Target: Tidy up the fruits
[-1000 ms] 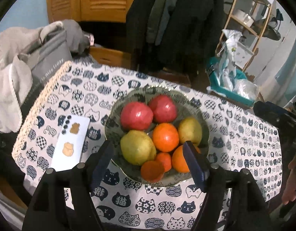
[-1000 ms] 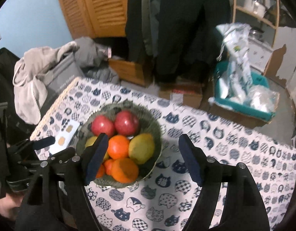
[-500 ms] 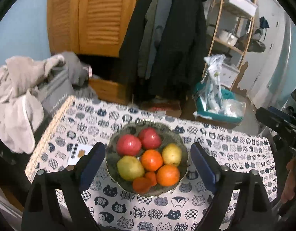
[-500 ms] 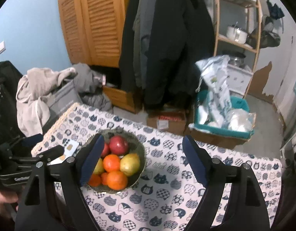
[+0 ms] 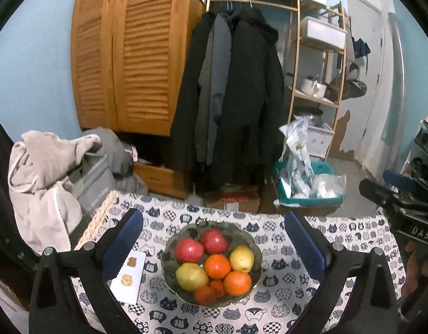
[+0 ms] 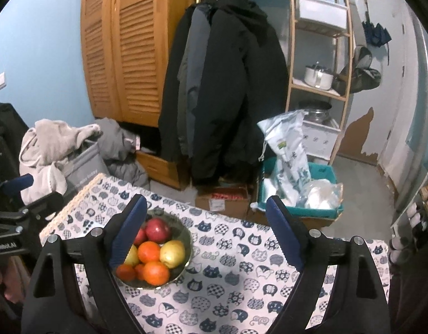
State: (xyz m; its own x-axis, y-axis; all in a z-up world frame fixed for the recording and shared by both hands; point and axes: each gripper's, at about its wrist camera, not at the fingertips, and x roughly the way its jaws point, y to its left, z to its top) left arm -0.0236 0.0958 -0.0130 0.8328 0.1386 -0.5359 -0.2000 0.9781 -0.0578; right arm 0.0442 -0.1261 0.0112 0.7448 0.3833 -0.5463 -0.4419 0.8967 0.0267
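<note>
A dark glass bowl [image 5: 169, 246] stands on the cat-patterned tablecloth [image 5: 283, 300]. It holds two red apples [image 5: 187, 250], two yellow pears [image 5: 191, 275] and several oranges [image 5: 217, 265]. My left gripper [image 5: 212, 222] hovers well above and in front of the bowl, its jaws opening with nothing between them. In the right wrist view the bowl [image 6: 186, 236] lies lower left, partly behind the left finger. My right gripper [image 6: 206, 203] is also high over the table, its jaws opening and empty. Each gripper shows at the edge of the other's view.
A white card [image 5: 129, 277] with two small stickers lies left of the bowl. Grey clothes [image 5: 44, 167] are heaped over a bag beyond the table's left edge. Behind the table are a cardboard box [image 6: 222, 197], a teal crate [image 6: 322, 172], hanging coats and a shelf.
Both grippers have risen and drawn back from the bowl, which now looks smaller and lower. Both pairs of jaws have spread wider. More of the room shows above the table.
</note>
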